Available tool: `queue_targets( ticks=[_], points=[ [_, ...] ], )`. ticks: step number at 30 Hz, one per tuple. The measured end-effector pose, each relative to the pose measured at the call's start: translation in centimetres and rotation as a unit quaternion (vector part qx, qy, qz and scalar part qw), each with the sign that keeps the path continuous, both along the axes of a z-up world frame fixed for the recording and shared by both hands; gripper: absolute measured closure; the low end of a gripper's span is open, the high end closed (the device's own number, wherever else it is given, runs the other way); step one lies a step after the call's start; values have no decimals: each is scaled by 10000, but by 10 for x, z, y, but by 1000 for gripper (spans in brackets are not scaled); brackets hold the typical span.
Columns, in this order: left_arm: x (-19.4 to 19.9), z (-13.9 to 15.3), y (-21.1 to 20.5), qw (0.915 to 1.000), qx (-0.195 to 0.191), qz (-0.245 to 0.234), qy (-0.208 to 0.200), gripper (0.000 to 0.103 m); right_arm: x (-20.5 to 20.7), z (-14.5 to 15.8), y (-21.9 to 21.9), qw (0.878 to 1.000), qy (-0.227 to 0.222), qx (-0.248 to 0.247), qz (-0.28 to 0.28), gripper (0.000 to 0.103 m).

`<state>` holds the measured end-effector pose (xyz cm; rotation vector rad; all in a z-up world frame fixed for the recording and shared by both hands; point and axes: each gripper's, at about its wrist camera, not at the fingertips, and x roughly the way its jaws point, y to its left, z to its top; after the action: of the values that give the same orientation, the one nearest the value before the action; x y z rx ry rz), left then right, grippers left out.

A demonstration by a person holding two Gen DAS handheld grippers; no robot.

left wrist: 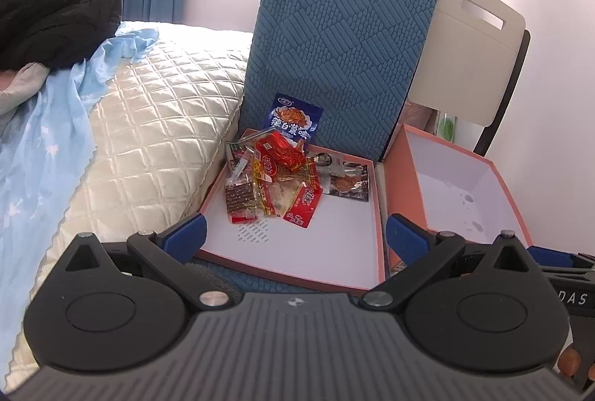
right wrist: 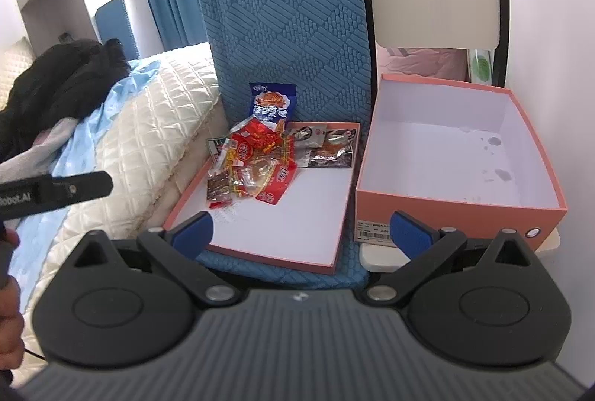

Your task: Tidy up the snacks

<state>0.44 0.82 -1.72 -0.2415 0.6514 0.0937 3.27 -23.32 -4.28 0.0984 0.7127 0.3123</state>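
We see the snack packets [right wrist: 256, 155] piled at the far end of the flat box lid [right wrist: 297, 233], with the blue packet [right wrist: 271, 102] standing tall against the blue chair back [right wrist: 290, 14]. The lid runs long, away from us. The deep orange box [right wrist: 461, 204] sits just right of it, the bed [right wrist: 156, 126] on the left. Our left gripper [left wrist: 293, 233] and right gripper [right wrist: 303, 228] are both spread wide, holding nothing, low in the frame.

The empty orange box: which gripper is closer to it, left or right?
Right, probably. The right gripper hangs open just before the empty orange box, its right finger by the front wall. The left gripper sits open facing the lid tray, the box off to its right.
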Motion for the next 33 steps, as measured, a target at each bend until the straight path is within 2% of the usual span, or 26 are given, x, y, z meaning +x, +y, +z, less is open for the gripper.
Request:
queue_targets(
  ticks=[18,33],
  points=[
    [-11,8,-6,9999,62,10,-113,0,-12,2,-1,9998,28,128,148,0],
    [-4,0,-5,9999,150,64,-26,0,-6,-3,-2,9998,84,121,134,0]
  ],
)
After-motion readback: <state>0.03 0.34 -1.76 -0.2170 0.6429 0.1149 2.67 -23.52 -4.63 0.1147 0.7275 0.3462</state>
